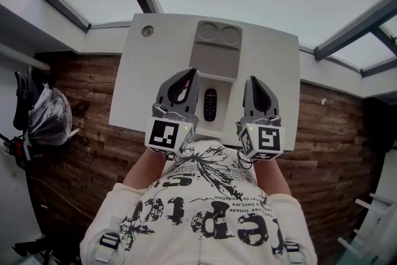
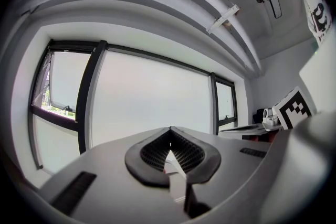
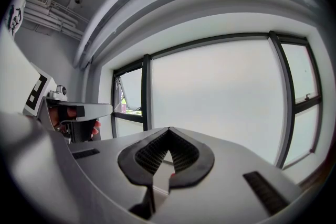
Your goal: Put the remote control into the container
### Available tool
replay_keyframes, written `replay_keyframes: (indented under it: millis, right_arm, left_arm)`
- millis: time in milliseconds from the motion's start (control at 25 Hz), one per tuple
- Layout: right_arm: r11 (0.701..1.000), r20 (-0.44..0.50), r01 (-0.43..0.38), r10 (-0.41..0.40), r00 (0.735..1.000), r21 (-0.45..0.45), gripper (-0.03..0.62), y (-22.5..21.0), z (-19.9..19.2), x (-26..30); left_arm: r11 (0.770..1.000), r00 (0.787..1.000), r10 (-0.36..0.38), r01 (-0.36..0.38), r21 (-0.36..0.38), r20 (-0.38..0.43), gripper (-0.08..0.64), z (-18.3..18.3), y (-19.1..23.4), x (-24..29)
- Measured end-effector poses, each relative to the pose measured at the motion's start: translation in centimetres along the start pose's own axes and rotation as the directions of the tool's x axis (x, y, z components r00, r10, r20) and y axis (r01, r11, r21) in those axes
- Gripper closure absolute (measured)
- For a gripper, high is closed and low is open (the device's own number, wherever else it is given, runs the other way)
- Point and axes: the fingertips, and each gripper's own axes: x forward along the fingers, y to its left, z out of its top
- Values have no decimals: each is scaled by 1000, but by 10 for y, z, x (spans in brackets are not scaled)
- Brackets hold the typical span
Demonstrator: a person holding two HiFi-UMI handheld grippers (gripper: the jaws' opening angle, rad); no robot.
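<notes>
Head view | remote control [image 1: 210,105] between left gripper [image 1: 190,72], right gripper [image 1: 250,80] — both closed, empty

Container [image 1: 215,58] sits mid-worktop [image 1: 273,71], toward the far edge, with two round wells at its far end. Remote control [image 1: 210,104] lies on the worktop just before the container, close to the near edge. Left tool [image 1: 188,73] is left of the remote, right tool [image 1: 251,80] is right of it. Cable hole [image 1: 147,30] is at the far-left corner.
</notes>
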Motion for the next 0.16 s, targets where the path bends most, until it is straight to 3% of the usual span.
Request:
replay_keyframes:
  millis: [160]
  right_arm:
    - [1000, -2, 0, 0, 1000, 0, 591, -2, -2, -4]
  left_arm:
    - [1000, 1000, 1, -1, -14, 6, 551, 1, -2, -2]
